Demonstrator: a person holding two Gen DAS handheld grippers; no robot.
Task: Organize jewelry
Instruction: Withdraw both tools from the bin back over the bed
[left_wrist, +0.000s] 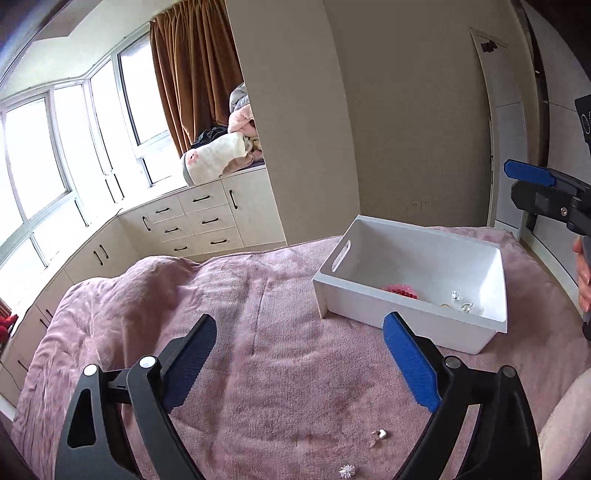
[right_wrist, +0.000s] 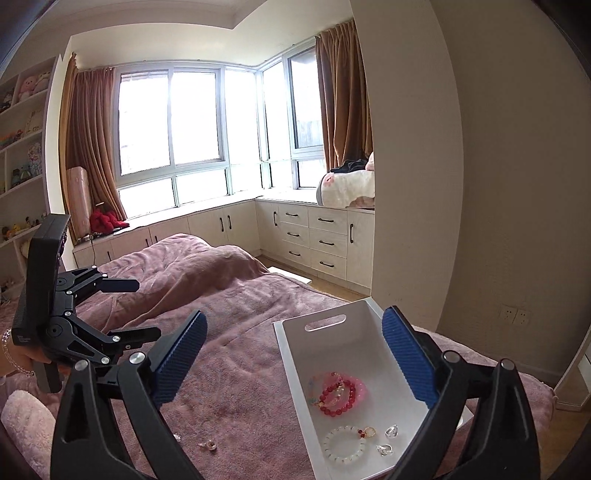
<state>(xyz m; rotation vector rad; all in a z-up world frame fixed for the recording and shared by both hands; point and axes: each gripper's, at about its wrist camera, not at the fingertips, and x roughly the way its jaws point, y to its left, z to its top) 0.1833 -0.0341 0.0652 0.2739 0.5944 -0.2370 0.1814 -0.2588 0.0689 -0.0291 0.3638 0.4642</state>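
Observation:
A white bin (left_wrist: 369, 310) stands on the pink bedspread (left_wrist: 258, 314); in the right wrist view the bin (right_wrist: 295, 354) holds red bead bracelets (right_wrist: 338, 393), a white bead bracelet (right_wrist: 343, 443) and clear crystal pieces (right_wrist: 392, 431). Small loose pieces lie on the bedspread: a silver one (left_wrist: 380, 434), a spiky white one (left_wrist: 347, 469), and others in the right wrist view (right_wrist: 208, 445). My left gripper (left_wrist: 299, 343) is open and empty above the bedspread, left of the bin. My right gripper (right_wrist: 295, 343) is open and empty above the bin.
White drawer cabinets (right_wrist: 314, 236) and windows run along the far wall. A plush toy (left_wrist: 218, 158) lies on the window seat. Shelves with toys (right_wrist: 22, 147) stand at the left. A beige wall (left_wrist: 406, 129) rises behind the bin.

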